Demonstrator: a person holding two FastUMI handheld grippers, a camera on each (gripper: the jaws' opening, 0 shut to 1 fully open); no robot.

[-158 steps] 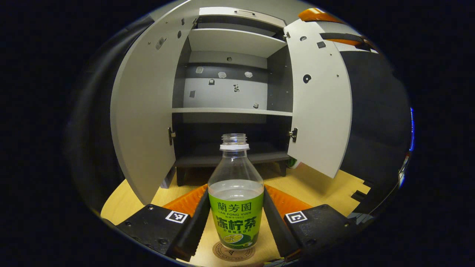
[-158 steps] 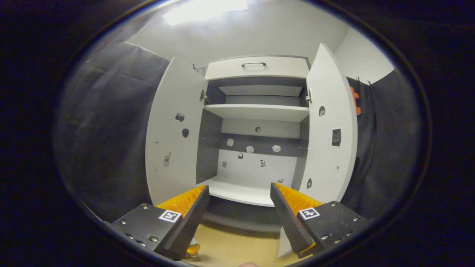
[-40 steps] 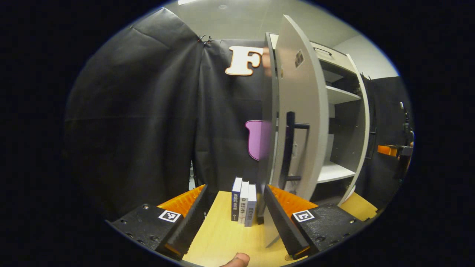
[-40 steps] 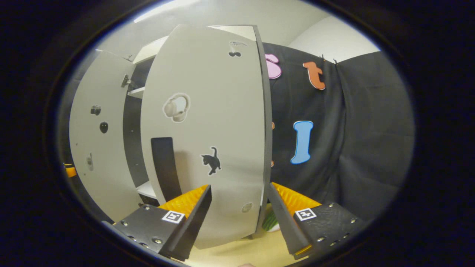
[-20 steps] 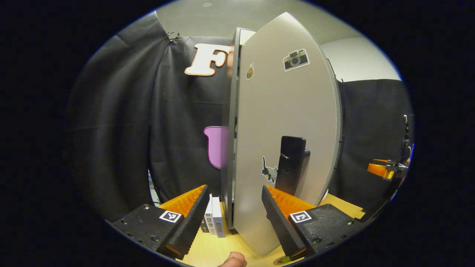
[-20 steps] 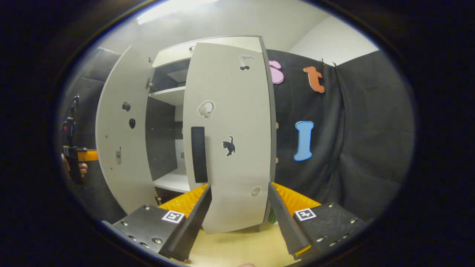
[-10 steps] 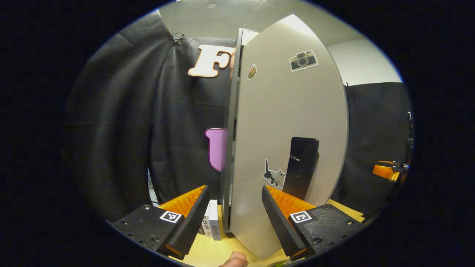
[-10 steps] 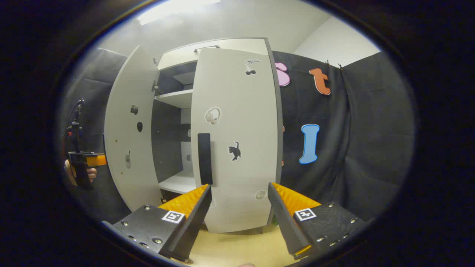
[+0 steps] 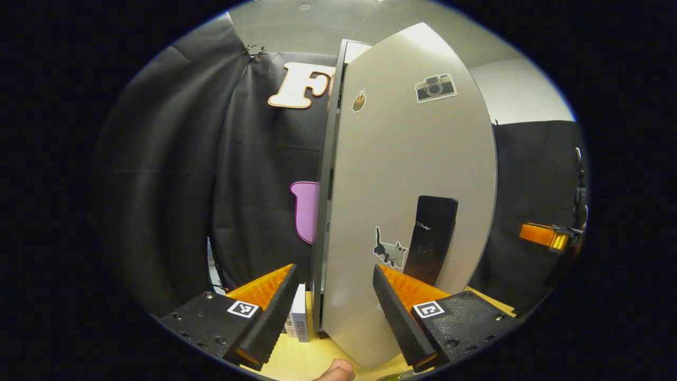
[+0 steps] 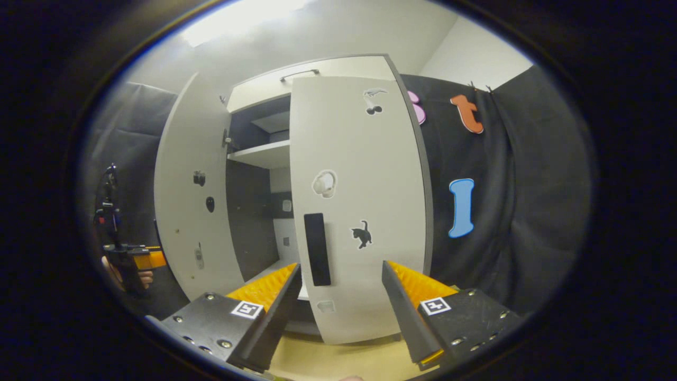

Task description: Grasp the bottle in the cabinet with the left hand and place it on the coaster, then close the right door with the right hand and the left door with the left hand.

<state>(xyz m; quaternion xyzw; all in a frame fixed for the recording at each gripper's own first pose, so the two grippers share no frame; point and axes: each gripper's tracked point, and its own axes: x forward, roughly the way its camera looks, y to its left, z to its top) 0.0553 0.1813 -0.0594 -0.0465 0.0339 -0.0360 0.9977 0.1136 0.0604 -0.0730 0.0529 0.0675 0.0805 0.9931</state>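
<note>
The cabinet's left door faces me in the left gripper view, its outer side carrying a camera sticker, a cat sticker and a black handle. My left gripper is open, close to that door's lower part with nothing gripped. In the right gripper view the right door, with its black handle, lies nearly flush with the cabinet front. The left door still stands wide open there. My right gripper is open in front of the right door, apart from it.
Several books stand on the wooden table left of the cabinet. The right gripper hangs far right, and the left gripper with its hand far left. White shelves show through the gap.
The right door has swung almost flush with the cabinet over the last two seconds. The left door has turned its outer face toward the left gripper. Both grippers stayed open.
</note>
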